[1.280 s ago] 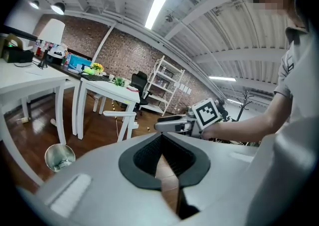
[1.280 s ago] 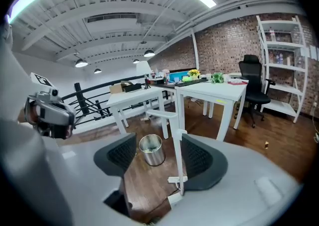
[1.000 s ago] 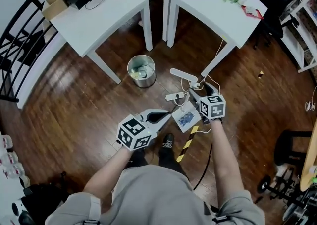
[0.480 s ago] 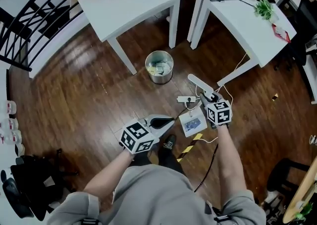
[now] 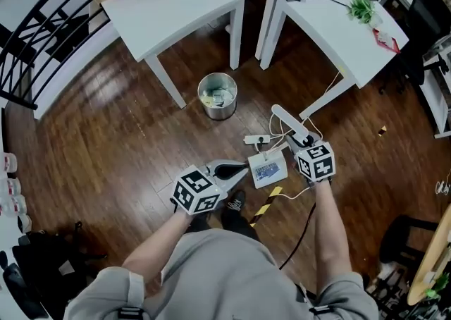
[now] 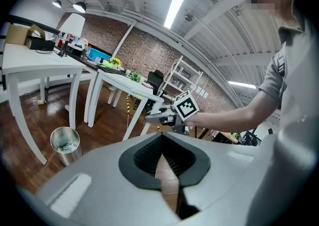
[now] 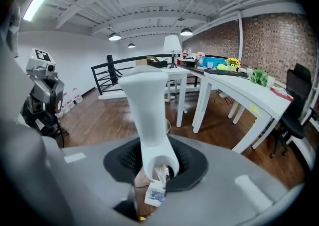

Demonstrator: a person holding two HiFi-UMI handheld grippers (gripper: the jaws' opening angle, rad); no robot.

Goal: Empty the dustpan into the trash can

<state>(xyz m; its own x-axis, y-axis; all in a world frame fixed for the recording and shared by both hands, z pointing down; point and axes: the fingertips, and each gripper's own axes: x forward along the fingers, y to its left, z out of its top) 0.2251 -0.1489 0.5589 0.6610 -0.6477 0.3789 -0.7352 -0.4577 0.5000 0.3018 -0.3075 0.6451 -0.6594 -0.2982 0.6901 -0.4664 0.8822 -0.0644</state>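
Your head camera looks steeply down at the floor [image 5: 127, 135]. Each claw camera sits close behind its jaws, and the left claw [image 5: 232, 168] view shares the trash can [image 5: 217, 96] with it.

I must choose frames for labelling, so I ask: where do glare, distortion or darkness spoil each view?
Head view: strong fisheye bending of the railing; pale glare on the floor left of the trash can. Left gripper view: dark rounded corners, the ceiling lamp blown white. Right gripper view: the dustpan handle looms swollen, corners dark.
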